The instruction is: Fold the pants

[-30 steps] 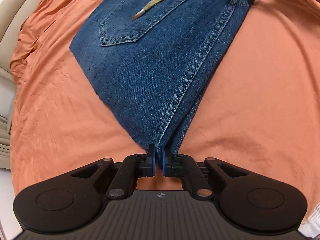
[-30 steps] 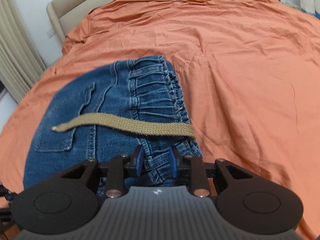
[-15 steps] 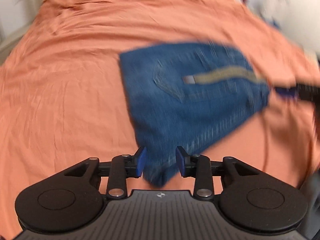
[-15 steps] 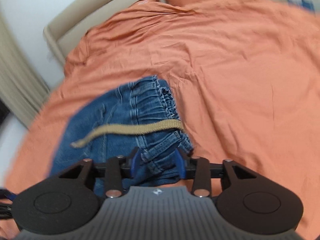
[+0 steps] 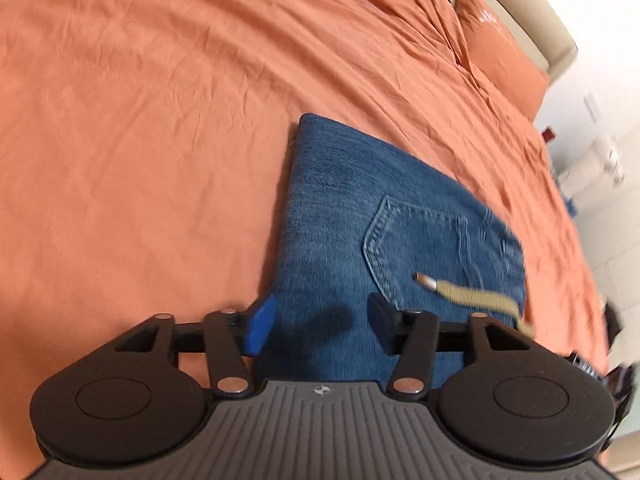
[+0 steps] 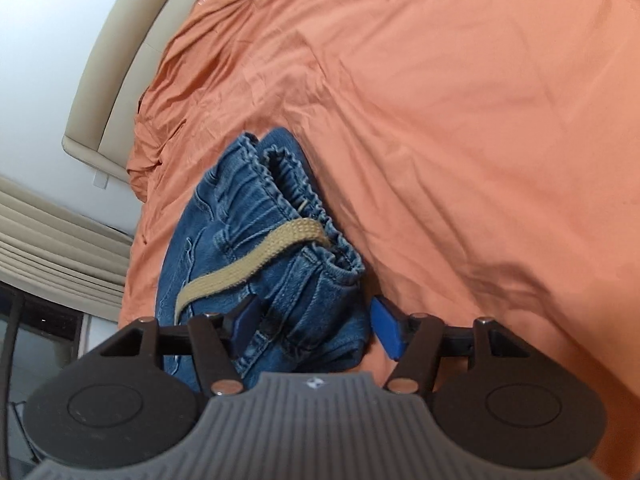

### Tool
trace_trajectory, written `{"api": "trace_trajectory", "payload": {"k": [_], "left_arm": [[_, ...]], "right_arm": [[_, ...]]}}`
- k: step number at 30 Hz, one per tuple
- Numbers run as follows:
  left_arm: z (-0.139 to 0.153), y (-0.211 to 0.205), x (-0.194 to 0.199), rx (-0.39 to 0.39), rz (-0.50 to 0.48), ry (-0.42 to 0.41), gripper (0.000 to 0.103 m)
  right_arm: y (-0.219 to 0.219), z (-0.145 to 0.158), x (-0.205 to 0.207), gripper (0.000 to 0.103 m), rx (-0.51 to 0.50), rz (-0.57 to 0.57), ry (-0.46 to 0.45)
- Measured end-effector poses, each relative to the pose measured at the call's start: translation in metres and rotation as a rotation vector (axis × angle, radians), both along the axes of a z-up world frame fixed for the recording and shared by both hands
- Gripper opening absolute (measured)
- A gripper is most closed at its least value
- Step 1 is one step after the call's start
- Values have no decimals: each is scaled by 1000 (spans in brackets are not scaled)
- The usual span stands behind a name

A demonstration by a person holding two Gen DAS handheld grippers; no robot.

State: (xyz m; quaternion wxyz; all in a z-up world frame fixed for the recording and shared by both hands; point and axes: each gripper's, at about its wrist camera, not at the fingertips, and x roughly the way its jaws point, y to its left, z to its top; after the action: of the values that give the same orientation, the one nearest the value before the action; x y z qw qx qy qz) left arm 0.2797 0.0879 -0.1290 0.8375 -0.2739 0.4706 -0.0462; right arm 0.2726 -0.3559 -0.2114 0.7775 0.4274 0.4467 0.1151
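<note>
Folded blue jeans (image 5: 352, 216) lie on the orange bed sheet (image 5: 140, 120), back pocket up, with a tan drawstring (image 5: 468, 294) across them. My left gripper (image 5: 320, 328) is open, its jaws wide apart over the near edge of the jeans and holding nothing. In the right wrist view the elastic waistband (image 6: 280, 184) and the drawstring (image 6: 248, 264) show. My right gripper (image 6: 316, 328) is open, its jaws wide on either side of the waistband end of the jeans (image 6: 312, 308).
An orange pillow (image 5: 500, 48) and a beige headboard (image 5: 532, 8) lie at the far end of the bed. In the right wrist view the beige bed frame (image 6: 120, 60) and pleated curtains (image 6: 52, 240) are at the left.
My left gripper let go of the jeans' folded edge and opened wide. My right gripper opened wider. Both views swung round and the jeans now lie flat on the sheet.
</note>
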Motion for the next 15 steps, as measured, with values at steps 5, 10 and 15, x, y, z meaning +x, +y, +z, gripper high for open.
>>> {"api": "trace_trajectory", "payload": {"k": [5, 10, 15], "left_arm": [[-26, 16, 17, -106, 59, 25, 63], [-51, 25, 33, -236, 74, 24, 57], [-59, 28, 33, -265, 55, 6, 41]], "right_arm": [[-4, -12, 11, 60, 61, -18, 9], [-5, -20, 22, 54, 97, -10, 6], [-3, -20, 23, 43, 98, 11, -20]]}}
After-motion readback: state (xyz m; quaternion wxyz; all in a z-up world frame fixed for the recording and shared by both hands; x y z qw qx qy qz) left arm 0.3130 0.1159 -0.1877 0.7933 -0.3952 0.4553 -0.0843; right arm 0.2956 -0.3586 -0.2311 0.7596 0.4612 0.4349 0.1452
